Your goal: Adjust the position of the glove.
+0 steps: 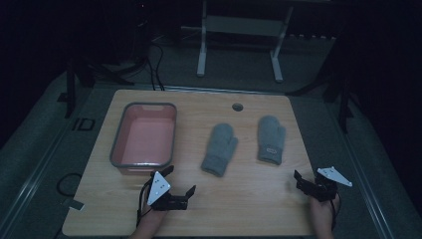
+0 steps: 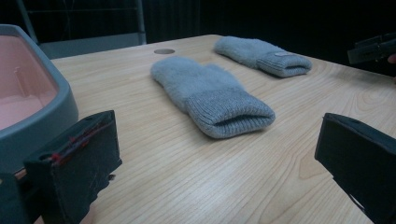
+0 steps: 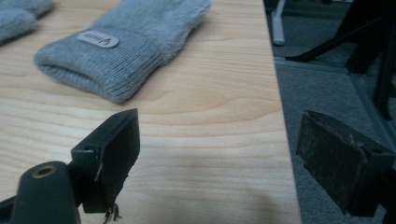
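Two grey knitted mittens lie flat in the middle of the wooden table, cuffs toward me. The left mitten is plain. The right mitten has a small label on its cuff. A pink tub with a grey rim stands empty at the left. My left gripper is open just in front of the tub, facing the left mitten's cuff. My right gripper is open near the table's right edge, short of the labelled mitten.
A round cable hole sits near the table's back edge. The table's right edge drops to grey carpet beside my right gripper. A white desk frame and dark stands occupy the floor behind the table.
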Tool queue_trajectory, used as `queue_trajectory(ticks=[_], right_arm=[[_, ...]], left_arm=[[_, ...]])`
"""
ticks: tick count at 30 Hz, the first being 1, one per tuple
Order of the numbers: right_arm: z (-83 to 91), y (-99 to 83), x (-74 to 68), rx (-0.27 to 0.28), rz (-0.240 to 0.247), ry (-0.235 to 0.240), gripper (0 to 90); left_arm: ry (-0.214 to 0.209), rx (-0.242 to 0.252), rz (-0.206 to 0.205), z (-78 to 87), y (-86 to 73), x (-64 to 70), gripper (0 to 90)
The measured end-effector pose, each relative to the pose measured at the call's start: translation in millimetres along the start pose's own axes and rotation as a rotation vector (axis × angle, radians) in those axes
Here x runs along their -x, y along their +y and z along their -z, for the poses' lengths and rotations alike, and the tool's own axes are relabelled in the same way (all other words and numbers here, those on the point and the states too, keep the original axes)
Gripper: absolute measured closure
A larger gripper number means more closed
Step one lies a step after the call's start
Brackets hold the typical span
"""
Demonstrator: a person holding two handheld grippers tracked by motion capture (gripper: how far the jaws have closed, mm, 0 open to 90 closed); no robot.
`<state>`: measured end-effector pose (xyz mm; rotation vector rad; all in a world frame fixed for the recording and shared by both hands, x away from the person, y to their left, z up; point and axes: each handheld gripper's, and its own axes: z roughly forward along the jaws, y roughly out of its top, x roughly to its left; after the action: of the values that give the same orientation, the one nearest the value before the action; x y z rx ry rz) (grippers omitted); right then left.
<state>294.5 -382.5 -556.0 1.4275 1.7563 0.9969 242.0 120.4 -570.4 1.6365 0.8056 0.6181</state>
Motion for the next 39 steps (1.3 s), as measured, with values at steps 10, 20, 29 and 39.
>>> queue_trajectory(ticks=[10,20,29,39], right_arm=[[2.1,10.8,-8.0,-0.019,0.028,0.075,14.0],[-5.9,46.0,-27.3,-0.051,0.083,0.191,14.0],[-24.1,81.5,-56.4,-0.065,0.142,0.327,13.6],[-44.7,117.5,-93.4,-0.066,0.265,0.402,13.4]], left_arm=[[0.018,0.001,-0.006,-0.1,0.0,1.2,0.3],[0.023,0.000,-0.016,-0.1,0.0,2.5,0.3],[0.023,0.000,-0.006,0.0,0.0,1.4,0.3],[0.024,0.000,0.005,-0.2,0.1,0.6,0.3]])
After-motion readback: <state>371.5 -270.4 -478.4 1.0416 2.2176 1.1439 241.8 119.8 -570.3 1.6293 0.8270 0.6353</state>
